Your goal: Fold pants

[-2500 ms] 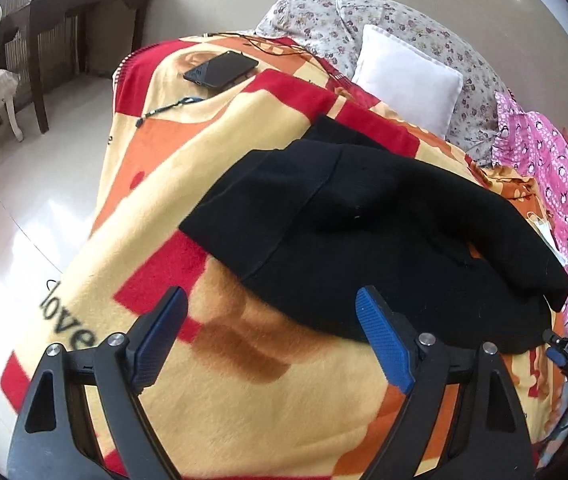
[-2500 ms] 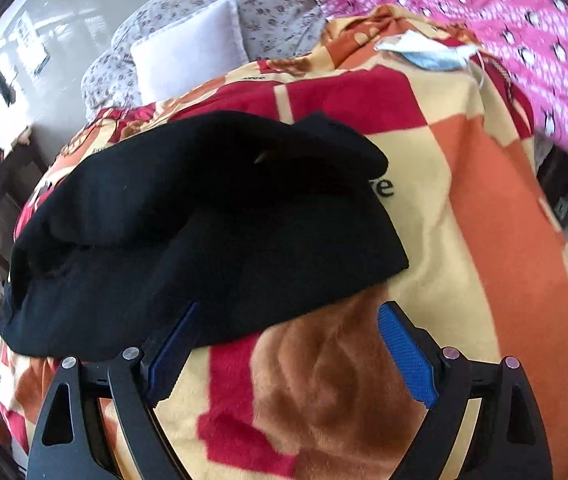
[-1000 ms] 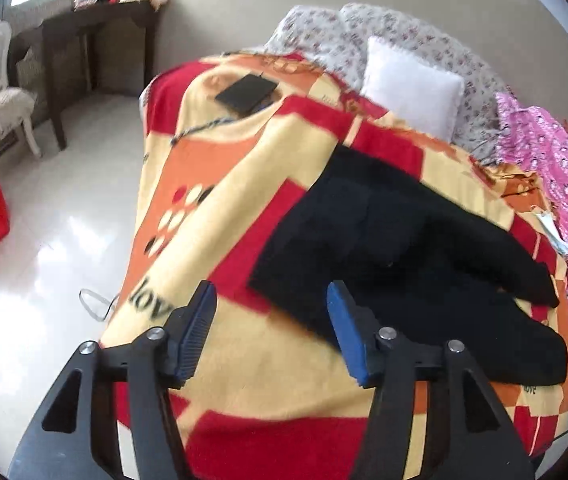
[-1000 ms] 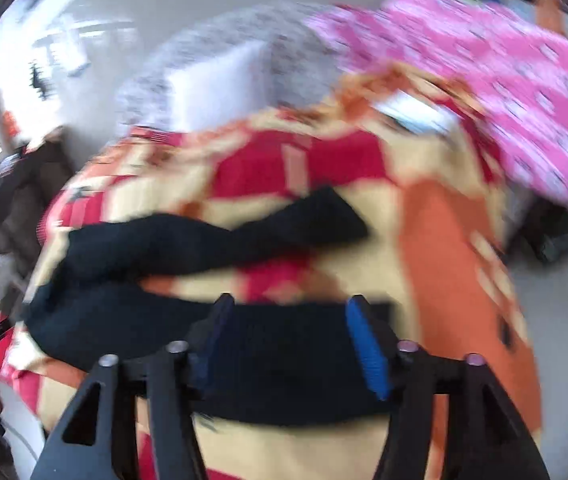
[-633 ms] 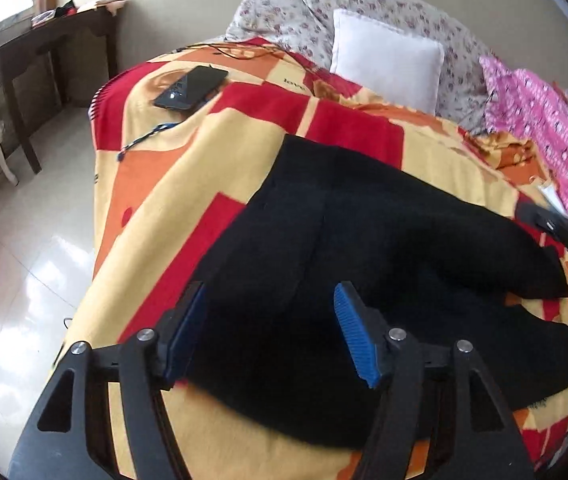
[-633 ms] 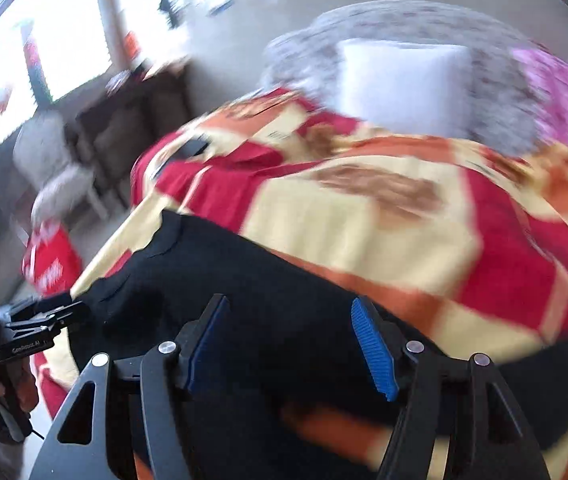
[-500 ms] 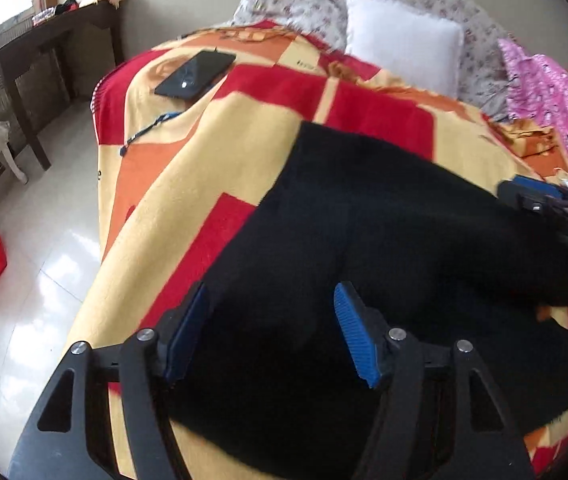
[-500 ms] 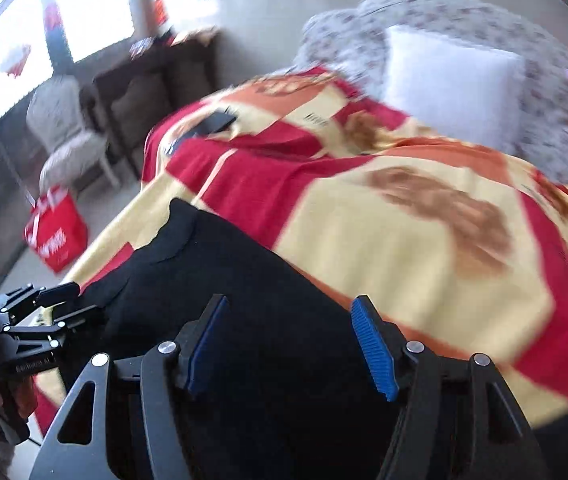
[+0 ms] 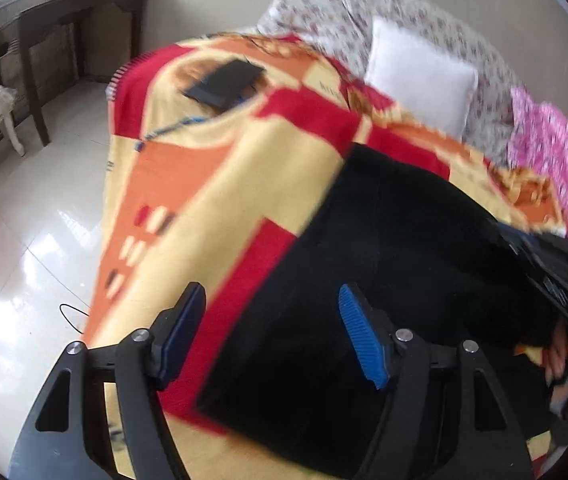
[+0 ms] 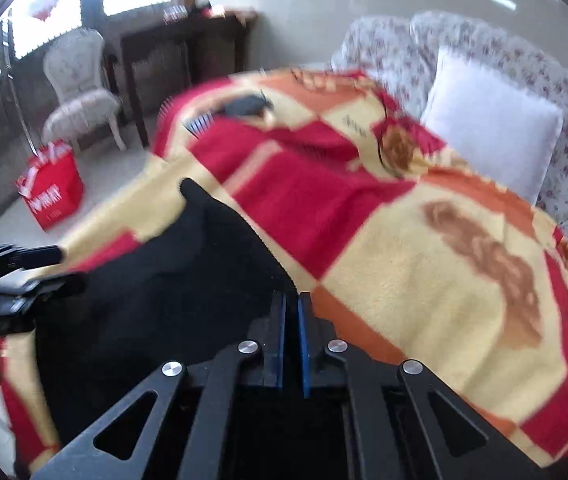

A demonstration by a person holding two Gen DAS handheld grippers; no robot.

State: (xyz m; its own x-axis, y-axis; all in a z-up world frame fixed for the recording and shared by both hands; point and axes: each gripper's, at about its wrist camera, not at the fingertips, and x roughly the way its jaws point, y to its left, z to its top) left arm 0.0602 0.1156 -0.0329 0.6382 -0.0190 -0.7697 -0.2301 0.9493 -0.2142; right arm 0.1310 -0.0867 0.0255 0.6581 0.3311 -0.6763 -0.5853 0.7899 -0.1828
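Observation:
Black pants [image 9: 384,264] lie spread on a red, orange and yellow blanket [image 9: 212,184] on a bed. My left gripper [image 9: 272,328] is open, hovering over the pants' near left edge with nothing between its blue pads. My right gripper [image 10: 291,320] is shut on the far edge of the pants [image 10: 188,280]. The right gripper also shows at the right edge of the left wrist view [image 9: 556,280]; the left gripper shows at the left of the right wrist view [image 10: 16,276]. Both views are motion-blurred.
A black phone [image 9: 224,80] with a cable lies on the blanket's far corner. A white pillow [image 9: 420,80], floral cushions and pink bedding [image 9: 556,160] sit at the head. A dark desk [image 9: 72,12], white chair [image 10: 80,92] and red bag [image 10: 50,196] stand on the tiled floor.
My right gripper has closed from open onto the pants' edge. The left gripper stayed open and shifted slightly left over the pants.

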